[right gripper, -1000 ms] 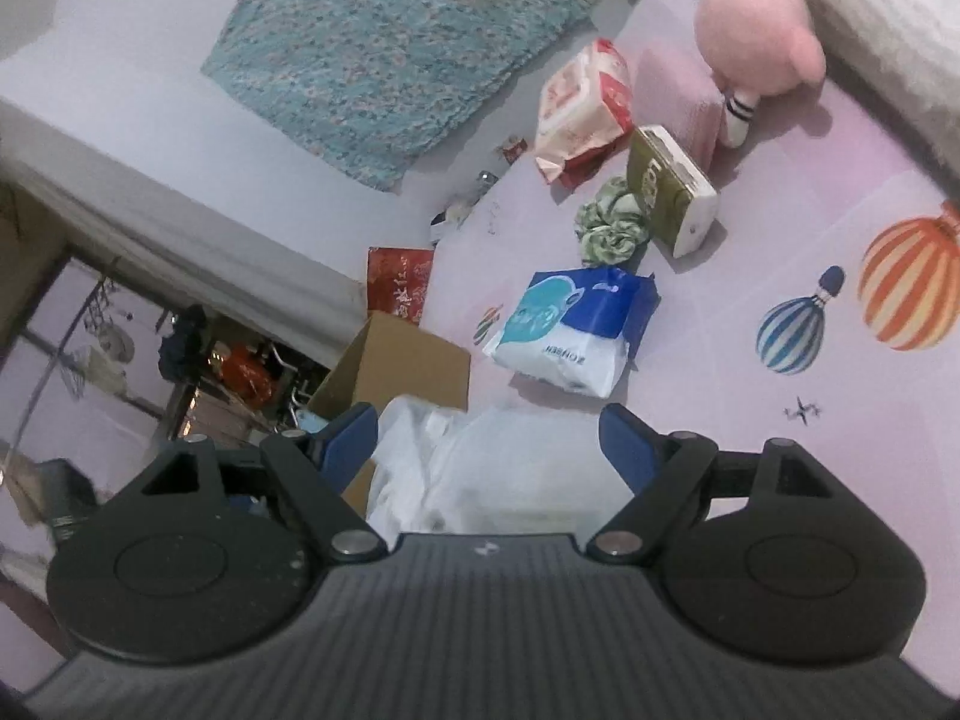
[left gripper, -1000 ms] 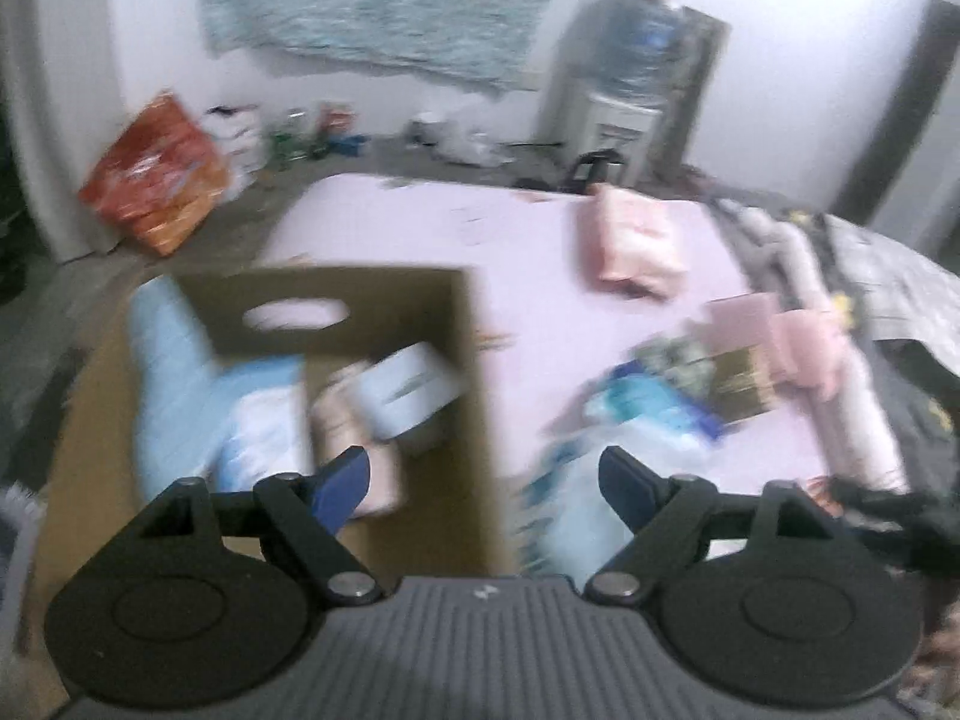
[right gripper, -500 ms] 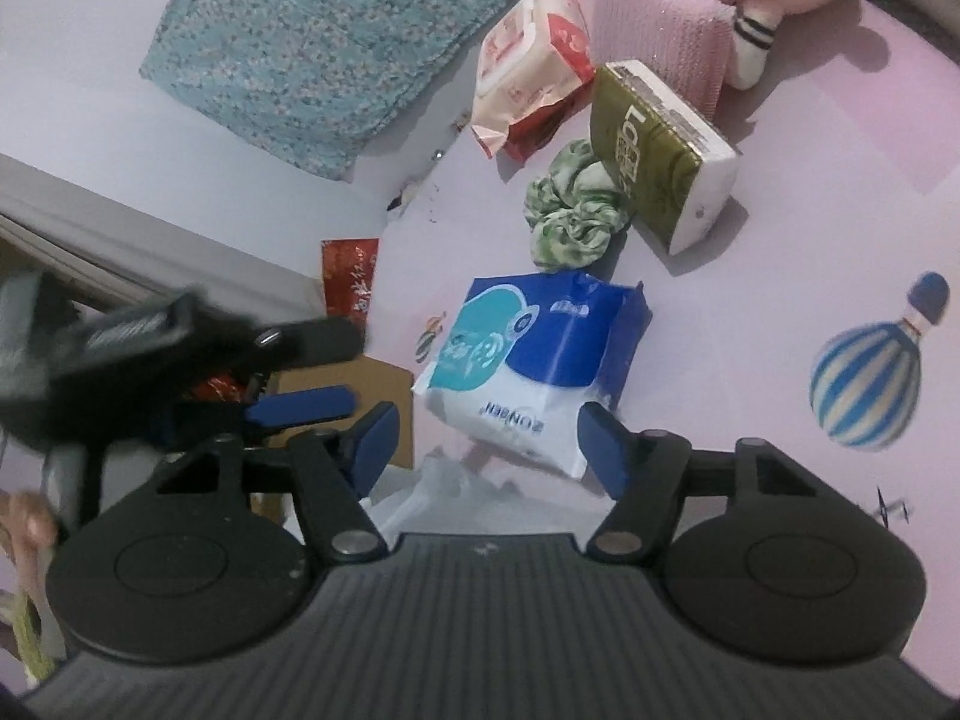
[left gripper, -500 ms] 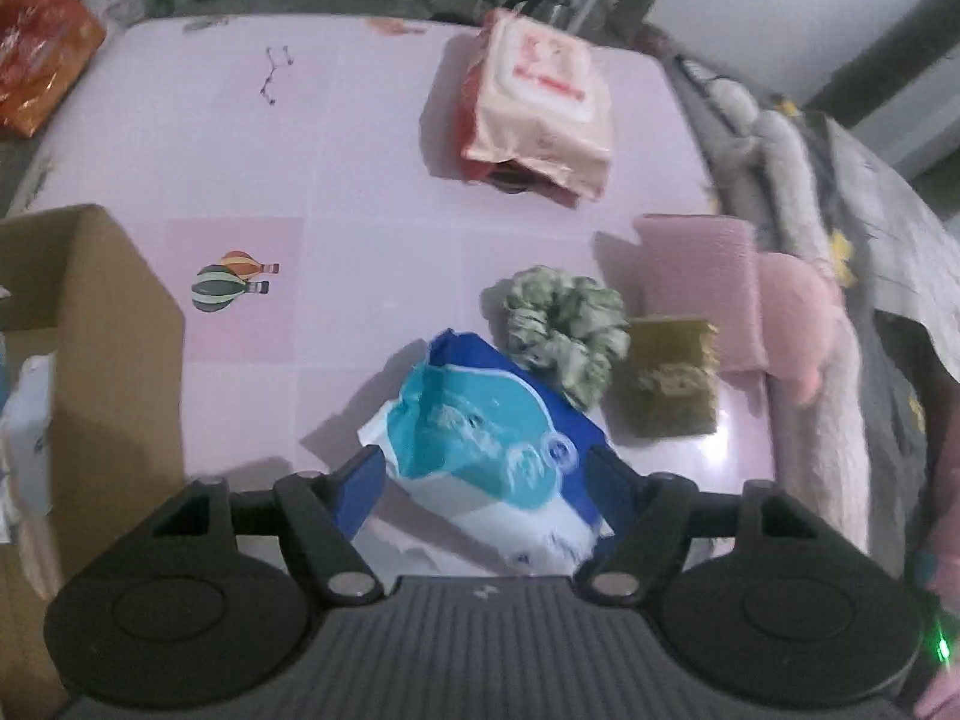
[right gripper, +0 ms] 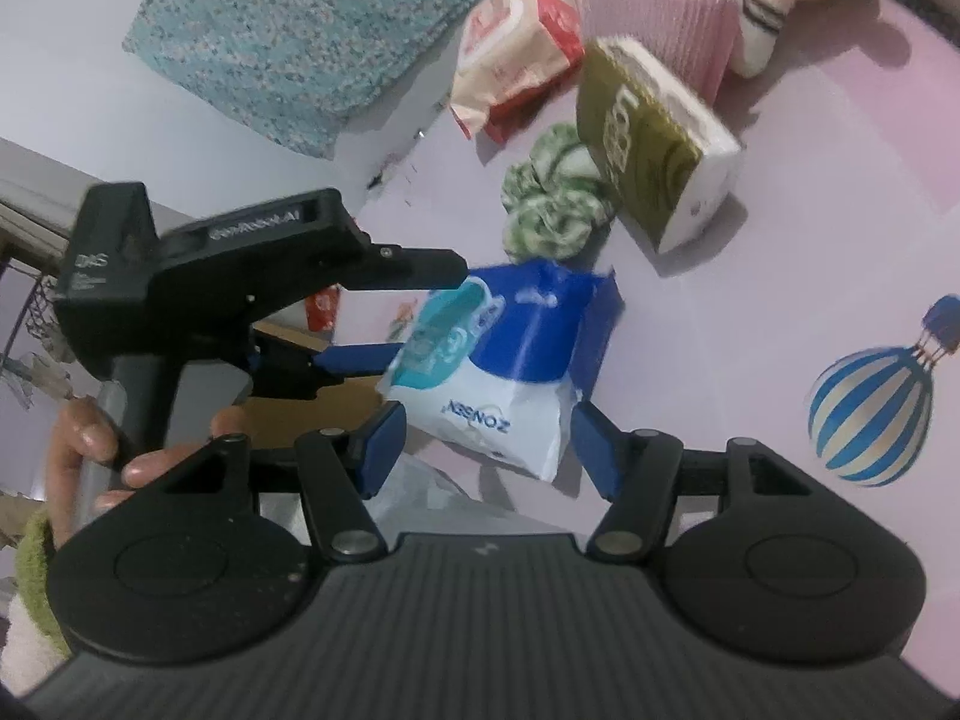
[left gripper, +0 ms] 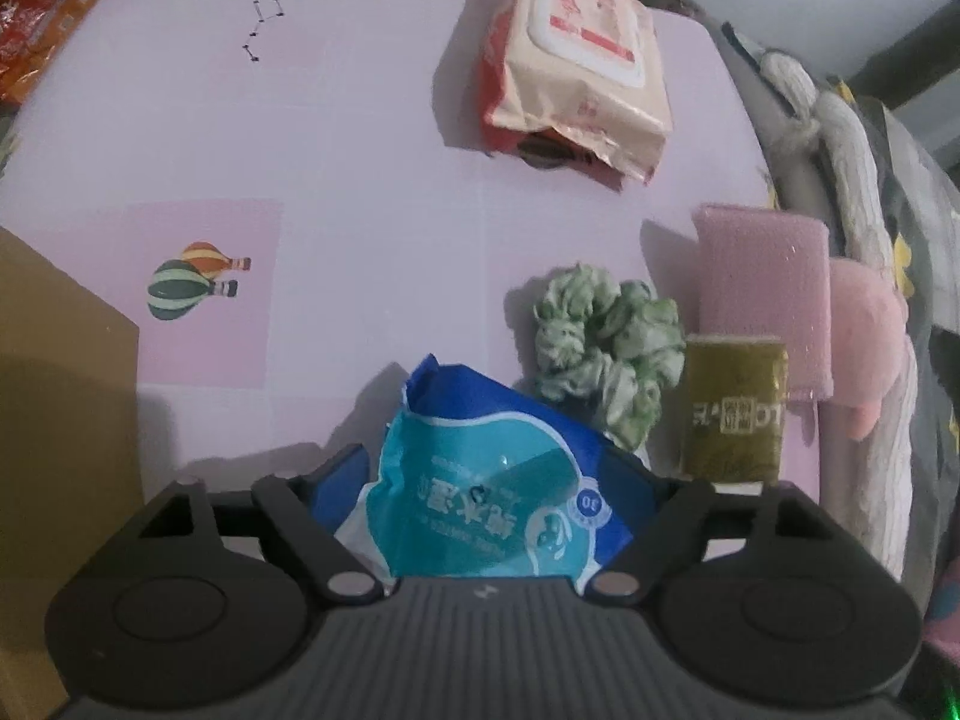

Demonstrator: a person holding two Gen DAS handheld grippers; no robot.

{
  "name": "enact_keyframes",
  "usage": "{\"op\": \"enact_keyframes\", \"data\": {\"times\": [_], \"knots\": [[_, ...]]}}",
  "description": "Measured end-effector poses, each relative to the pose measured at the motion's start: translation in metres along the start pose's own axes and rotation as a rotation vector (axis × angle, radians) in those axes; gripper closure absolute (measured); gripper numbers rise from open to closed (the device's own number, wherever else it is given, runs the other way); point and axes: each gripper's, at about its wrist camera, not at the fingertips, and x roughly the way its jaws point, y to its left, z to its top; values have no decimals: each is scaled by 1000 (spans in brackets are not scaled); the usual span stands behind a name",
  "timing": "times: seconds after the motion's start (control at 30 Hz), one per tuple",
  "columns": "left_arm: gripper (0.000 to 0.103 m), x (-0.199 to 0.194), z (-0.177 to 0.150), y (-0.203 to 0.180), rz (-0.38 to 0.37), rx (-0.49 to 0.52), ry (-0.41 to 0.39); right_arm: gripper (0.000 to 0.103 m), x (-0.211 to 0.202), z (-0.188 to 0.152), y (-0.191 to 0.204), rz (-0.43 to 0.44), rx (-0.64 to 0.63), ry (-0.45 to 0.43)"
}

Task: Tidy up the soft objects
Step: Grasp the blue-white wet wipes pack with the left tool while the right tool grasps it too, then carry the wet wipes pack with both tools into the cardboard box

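Note:
A blue and white wipes pack (left gripper: 480,492) lies on the pink mat (left gripper: 336,180). My left gripper (left gripper: 486,480) is open with its jaws on either side of the pack. In the right wrist view the same pack (right gripper: 510,354) lies just ahead of my open, empty right gripper (right gripper: 489,444), and the left gripper (right gripper: 384,318) reaches it from the left. Beyond lie a green scrunchie (left gripper: 606,348), an olive tissue pack (left gripper: 732,414), a pink sponge (left gripper: 762,294) and a red and cream wipes pack (left gripper: 576,60).
A cardboard box (left gripper: 60,420) stands at the left edge of the mat. A pink plush toy (left gripper: 864,324) and fluffy white fabric (left gripper: 840,138) lie along the right edge. A white bag (right gripper: 432,492) sits under the right gripper. An orange bag (left gripper: 36,18) lies on the floor far left.
My left gripper swung from over the cardboard box to the blue wipes pack and came down around it. My right gripper moved closer to the same pack.

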Motion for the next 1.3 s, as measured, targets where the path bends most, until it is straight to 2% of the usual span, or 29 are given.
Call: {"op": "enact_keyframes", "data": {"times": [0.17,0.33,0.57,0.97,1.13,1.3], "knots": [[37,-7,-8,-8,48,73,8,54,7,-2,-5,-3,4,-16],[42,-12,-17,-15,73,107,9,59,3,-1,-2,-11,-32,-53],[43,-41,-27,-24,37,121,-36,61,-16,2,10,12,-57,-91],[43,-149,-70,-42,-48,173,-248,61,-99,-12,72,81,-184,-232],[43,-197,-103,-26,-85,146,-335,62,-130,-30,108,126,-265,-265],[43,-237,-137,11,-105,73,-405,62,-139,-52,148,173,-345,-238]]}}
